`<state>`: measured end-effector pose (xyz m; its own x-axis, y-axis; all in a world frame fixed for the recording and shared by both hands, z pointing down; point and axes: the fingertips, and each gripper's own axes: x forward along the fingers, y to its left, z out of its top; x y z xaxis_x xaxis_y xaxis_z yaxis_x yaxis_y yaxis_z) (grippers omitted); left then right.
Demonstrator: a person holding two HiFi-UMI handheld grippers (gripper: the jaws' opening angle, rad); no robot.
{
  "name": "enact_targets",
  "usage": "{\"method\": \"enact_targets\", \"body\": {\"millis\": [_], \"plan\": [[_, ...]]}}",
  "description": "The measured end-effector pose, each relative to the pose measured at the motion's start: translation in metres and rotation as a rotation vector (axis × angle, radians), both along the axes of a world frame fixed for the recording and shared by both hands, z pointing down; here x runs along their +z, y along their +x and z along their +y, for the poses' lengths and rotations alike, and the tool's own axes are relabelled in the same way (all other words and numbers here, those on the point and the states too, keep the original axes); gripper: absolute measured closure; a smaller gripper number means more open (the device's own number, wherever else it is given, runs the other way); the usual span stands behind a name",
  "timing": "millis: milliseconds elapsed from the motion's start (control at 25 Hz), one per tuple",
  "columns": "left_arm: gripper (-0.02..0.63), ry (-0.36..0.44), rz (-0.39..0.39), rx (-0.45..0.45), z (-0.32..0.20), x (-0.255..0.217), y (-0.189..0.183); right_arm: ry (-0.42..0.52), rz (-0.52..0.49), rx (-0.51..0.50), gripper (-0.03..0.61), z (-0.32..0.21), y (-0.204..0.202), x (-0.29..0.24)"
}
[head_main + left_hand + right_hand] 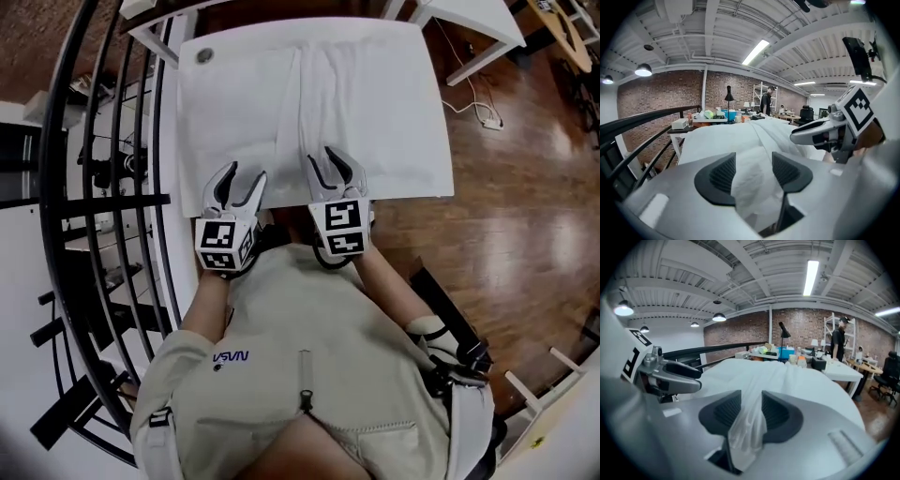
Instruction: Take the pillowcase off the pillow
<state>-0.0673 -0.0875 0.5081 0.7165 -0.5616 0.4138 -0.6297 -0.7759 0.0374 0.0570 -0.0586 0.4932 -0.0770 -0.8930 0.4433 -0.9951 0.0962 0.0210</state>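
1. Head view: the white pillowcase (356,103) lies spread flat over the table (155,42). Both tongs sit side by side at the pillowcase's near edge, the left tongs (246,180) left of its long middle fold and the right tongs (336,161) at the fold's near end.
2. Left gripper view: the left tongs (754,165) stand partly open, with a thick bunch of pillowcase cloth pinched between the pads. The rest of the pillowcase stretches away beyond them.
3. Right gripper view: the right tongs (751,409) stand narrower, clamped on a thin gathered fold of the pillowcase, which hangs below the pads.
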Motion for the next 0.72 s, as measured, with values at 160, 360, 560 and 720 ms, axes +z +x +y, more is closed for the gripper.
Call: {"method": "enact_targets", "body": {"millis": [160, 360, 560, 720], "plan": [[0.360, 0.011, -0.049, 0.031, 0.006, 0.014, -0.001, -0.047, -0.024, -0.018, 0.440, 0.015, -0.015, 0.019], [0.359, 0.007, -0.096, 0.104, 0.009, 0.025, 0.006, -0.136, -0.055, 0.023, 0.426, 0.025, -0.023, 0.040], [0.354, -0.028, -0.133, 0.189, 0.012, 0.042, 0.011, -0.190, -0.061, 0.102, 0.426, 0.022, -0.023, 0.056], [0.366, -0.046, -0.168, 0.216, 0.009, 0.060, 0.015, -0.230, -0.023, 0.122, 0.425, 0.021, -0.021, 0.068]]}}
